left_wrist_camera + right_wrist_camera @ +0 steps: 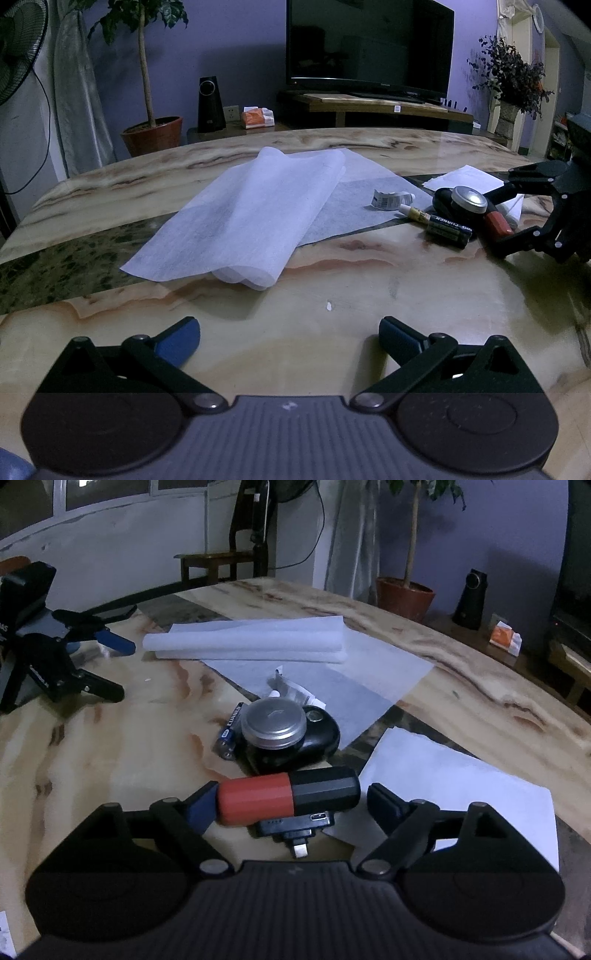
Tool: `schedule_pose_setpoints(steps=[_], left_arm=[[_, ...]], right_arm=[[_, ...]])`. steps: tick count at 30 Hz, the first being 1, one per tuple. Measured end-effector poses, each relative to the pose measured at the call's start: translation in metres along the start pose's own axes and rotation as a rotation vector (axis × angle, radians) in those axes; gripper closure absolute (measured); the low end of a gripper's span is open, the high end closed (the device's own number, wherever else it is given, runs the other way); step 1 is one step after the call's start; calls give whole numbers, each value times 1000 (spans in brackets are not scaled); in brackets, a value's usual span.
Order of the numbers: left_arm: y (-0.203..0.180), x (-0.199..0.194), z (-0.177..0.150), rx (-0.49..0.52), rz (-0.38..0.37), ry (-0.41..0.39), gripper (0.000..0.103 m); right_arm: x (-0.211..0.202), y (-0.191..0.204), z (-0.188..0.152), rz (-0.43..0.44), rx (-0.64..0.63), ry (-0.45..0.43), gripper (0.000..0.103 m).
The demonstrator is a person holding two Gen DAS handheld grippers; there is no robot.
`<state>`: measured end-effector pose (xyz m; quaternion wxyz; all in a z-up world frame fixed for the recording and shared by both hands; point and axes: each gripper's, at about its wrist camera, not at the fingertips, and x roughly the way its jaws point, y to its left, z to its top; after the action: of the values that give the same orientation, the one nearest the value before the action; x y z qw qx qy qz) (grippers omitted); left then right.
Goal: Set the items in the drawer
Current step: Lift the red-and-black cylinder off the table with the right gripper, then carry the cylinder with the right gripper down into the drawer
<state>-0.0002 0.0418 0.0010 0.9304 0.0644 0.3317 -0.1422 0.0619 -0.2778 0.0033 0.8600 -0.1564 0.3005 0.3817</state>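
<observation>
The right gripper point(290, 803) stands with its jaws wide apart around one red and black cylinder point(291, 797), which lies crosswise on the table point(110, 746). The left pad touches or nearly touches the red end; a gap shows between the right pad and the black end. Under the cylinder, one small black plug piece point(295, 825) pokes toward the camera. Just beyond lies a cluster: one round silver tin point(275, 723) sitting on one black oval case point(314, 738), two batteries point(229, 734) side by side at its left, and one small crumpled tube point(291, 694) behind. One white paper sheet point(461, 790) lies to the right, near the table's edge.

The left gripper point(290, 341) has its jaws open with nothing between them, above bare table nearer the opposite side. Ahead of it lies one folded stack of thin white fabric point(240, 218) resting on a flat sheet point(354, 206) of the same stuff, toward the table's middle.

No drawer is in view in either picture.
</observation>
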Motion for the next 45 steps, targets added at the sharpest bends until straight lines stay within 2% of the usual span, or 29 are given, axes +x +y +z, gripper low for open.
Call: schedule_pose_setpoints(steps=[2,5,14,21,27,34,37,42,45], left_arm=[[0,0,0,0,0,0,0],[0,0,0,0,0,0,0],[0,0,0,0,0,0,0],[0,0,0,0,0,0,0],[0,0,0,0,0,0,0],[0,0,0,0,0,0,0],[0,0,0,0,0,0,0],[0,0,0,0,0,0,0],[0,0,0,0,0,0,0]], right_arm=[[1,0,1,-4,-7,-5,17],[0,1,2,-6,-17,-8,24],[-4,10,4,-65,31,23,24],[-22,34,0,-97,20,26,24],[-64,68,4,-97,51,-66,24],[-111,132,3,-7,71,-170,24],[-128,169,-7,74,84,-196,24],[-133,229,-44,216,93,-145,24],[-126,256,-67,251,105,-84,24]])
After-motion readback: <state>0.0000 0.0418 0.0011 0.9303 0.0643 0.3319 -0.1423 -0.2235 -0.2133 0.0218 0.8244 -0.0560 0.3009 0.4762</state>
